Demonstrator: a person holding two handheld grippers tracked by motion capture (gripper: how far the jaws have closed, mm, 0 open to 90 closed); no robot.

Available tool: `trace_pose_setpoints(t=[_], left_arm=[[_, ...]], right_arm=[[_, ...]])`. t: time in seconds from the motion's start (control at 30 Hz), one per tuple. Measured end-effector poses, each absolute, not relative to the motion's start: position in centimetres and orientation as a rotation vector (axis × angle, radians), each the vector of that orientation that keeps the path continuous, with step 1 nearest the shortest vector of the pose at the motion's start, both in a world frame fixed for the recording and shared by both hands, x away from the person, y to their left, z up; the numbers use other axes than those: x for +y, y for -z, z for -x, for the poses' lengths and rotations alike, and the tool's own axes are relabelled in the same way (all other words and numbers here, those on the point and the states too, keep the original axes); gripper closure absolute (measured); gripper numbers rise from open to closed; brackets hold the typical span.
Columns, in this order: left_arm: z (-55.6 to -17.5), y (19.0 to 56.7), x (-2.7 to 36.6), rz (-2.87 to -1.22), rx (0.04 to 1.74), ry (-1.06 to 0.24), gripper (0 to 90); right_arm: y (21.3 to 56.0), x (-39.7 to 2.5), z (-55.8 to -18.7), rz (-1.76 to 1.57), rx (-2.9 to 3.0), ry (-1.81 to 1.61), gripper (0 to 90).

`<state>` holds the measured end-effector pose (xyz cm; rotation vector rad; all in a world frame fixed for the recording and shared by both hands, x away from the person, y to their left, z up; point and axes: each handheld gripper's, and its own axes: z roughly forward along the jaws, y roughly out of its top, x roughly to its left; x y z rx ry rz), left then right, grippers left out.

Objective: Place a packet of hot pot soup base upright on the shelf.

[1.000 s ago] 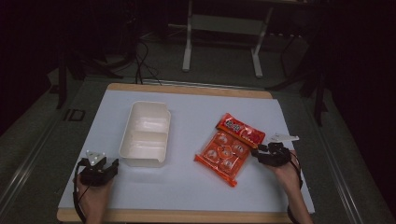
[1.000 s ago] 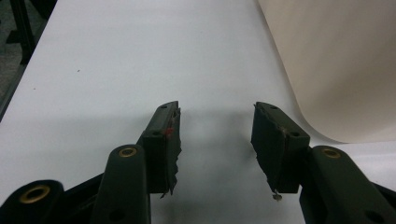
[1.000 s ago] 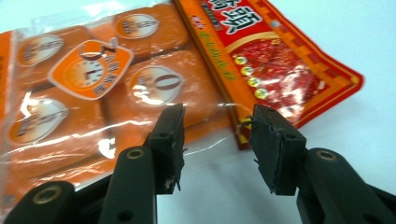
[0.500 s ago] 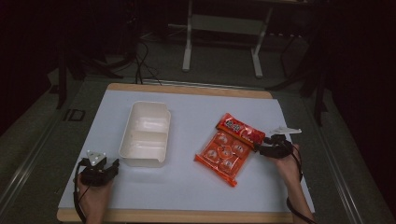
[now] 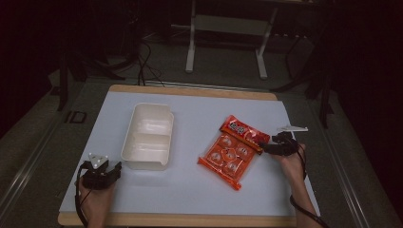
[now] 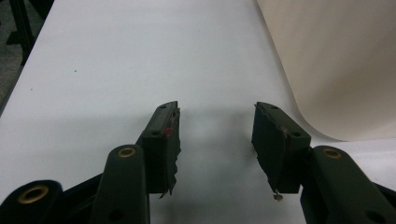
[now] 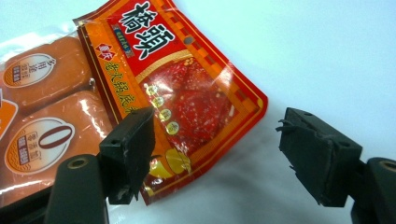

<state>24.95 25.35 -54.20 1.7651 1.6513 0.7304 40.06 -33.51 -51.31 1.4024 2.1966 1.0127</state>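
— Jaws spread wide on our right gripper, straddling the near corner of the red-and-orange plastic snack packet: one pad over the printed header, the other over bare table, nothing pinched yet. The packet lies flat on the pale blue table top, right of centre, its header end toward our right hand.

— And our left gripper?

— Jaws apart too, holding nothing, resting low beside the near corner of the cream rectangular plastic tray, which lies left of the packet and well apart from it.

— So which step do we judge this to be?

— The approach to a grasp. We read the next move as lowering the right jaws onto the header flap and closing on that thin edge, since the film lies flat and gives little else to bite. A shallow angle may be needed to get a pad under it.

— Room to move?

— Plenty. Open table lies between packet and tray. The packet's header end sits near the table's right edge, with the wooden rim along the front.
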Motion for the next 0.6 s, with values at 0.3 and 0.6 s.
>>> trace_pose_setpoints(t=[0.3,0.6], left_arm=[[-25.0,54.2,25.4,-1.763,1.654,-0.731,51.0],[-24.9,54.2,25.3,-1.766,1.653,-0.736,50.9]], right_arm=[[51.7,-33.5,-41.0,-1.427,2.218,-1.207,33.7],[50.6,-32.2,-40.5,-1.287,2.261,-1.241,33.9]])
